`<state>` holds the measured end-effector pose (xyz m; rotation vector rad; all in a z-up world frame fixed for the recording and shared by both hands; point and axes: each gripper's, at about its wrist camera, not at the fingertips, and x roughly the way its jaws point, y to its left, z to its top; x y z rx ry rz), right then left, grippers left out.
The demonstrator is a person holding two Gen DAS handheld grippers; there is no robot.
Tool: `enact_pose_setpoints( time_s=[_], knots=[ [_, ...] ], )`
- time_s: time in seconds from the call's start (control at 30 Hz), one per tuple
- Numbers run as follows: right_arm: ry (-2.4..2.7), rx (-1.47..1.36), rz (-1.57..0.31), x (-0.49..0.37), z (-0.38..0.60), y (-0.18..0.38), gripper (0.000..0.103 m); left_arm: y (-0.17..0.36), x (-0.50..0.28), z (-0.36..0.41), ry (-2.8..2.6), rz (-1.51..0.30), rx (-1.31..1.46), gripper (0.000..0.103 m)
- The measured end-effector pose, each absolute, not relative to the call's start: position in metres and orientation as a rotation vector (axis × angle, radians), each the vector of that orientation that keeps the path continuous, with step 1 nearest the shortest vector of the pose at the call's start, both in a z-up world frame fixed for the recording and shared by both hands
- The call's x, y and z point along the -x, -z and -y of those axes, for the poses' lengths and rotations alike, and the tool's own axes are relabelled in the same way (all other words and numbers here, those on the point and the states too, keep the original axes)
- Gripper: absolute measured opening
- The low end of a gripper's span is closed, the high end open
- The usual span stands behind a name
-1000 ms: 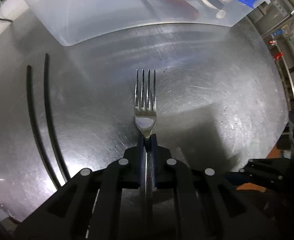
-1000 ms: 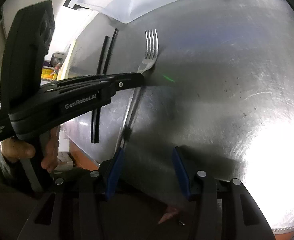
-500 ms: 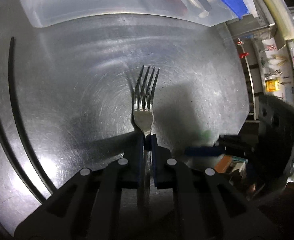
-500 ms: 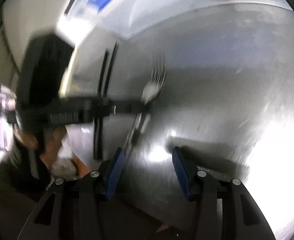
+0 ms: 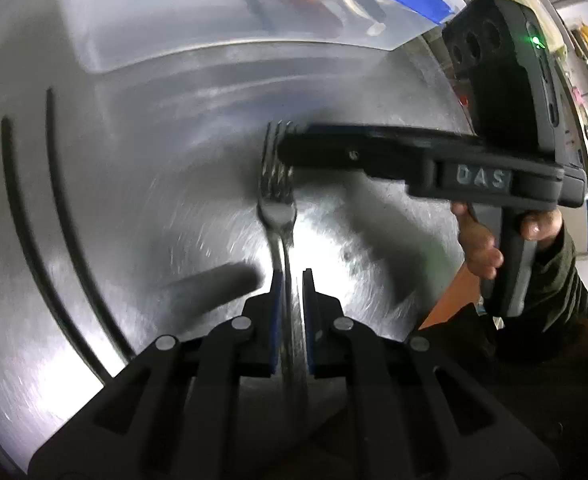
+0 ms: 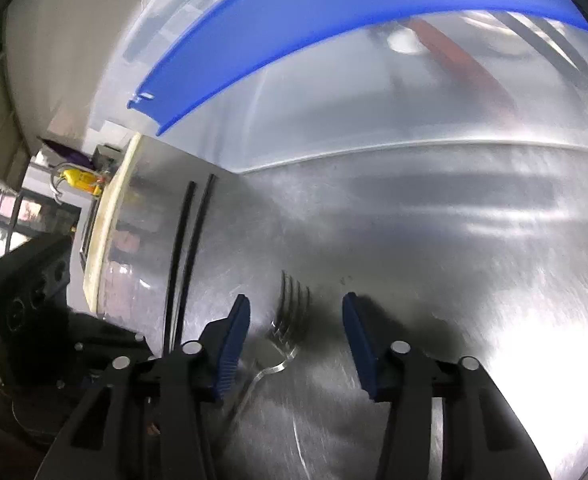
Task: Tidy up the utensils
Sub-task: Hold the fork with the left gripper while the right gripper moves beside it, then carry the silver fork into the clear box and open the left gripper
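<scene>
A: Where's the fork (image 5: pixel 277 200)?
B: Centre frame over the steel table (image 5: pixel 134 200), handle clamped tight in the left gripper (image 5: pixel 290 280).
A: And the right gripper (image 6: pixel 296 316)?
B: Jaws half-wide and closing; the tines lie between them, untouched. The clear bin (image 6: pixel 374 100) fills the upper frame.

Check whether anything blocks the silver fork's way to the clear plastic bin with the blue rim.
Nothing visible does. The silver fork, gripped by its handle in the left gripper, faces bare steel table up to the clear plastic bin; the right gripper's closing jaws straddle its tines.
</scene>
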<state>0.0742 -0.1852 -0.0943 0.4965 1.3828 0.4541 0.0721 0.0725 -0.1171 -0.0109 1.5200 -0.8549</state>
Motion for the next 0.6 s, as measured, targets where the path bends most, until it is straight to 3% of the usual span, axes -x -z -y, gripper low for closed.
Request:
enact_pose_setpoints(
  time_s=[0.13, 0.2, 0.43, 0.6],
  knots=[
    [-0.486, -0.494, -1.378, -0.077, 0.177, 0.099, 0.029, 0.121, -0.062, -0.089, 0.831, -1.542, 0.048, 0.007],
    [-0.483, -0.48, -1.39, -0.078, 0.173, 0.103, 0.012, 0.123, -0.06, -0.092, 0.825, -1.548, 0.067, 0.007],
    [-0.518, -0.536, -1.377, -0.071, 0.175, 0.097, 0.003, 0.128, -0.055, -0.104, 0.831, -1.563, 0.121, 0.008],
    [-0.514, -0.542, -1.352, -0.063, 0.182, 0.084, 0.003, 0.122, -0.051, -0.104, 0.868, -1.551, 0.104, 0.008]
  ],
)
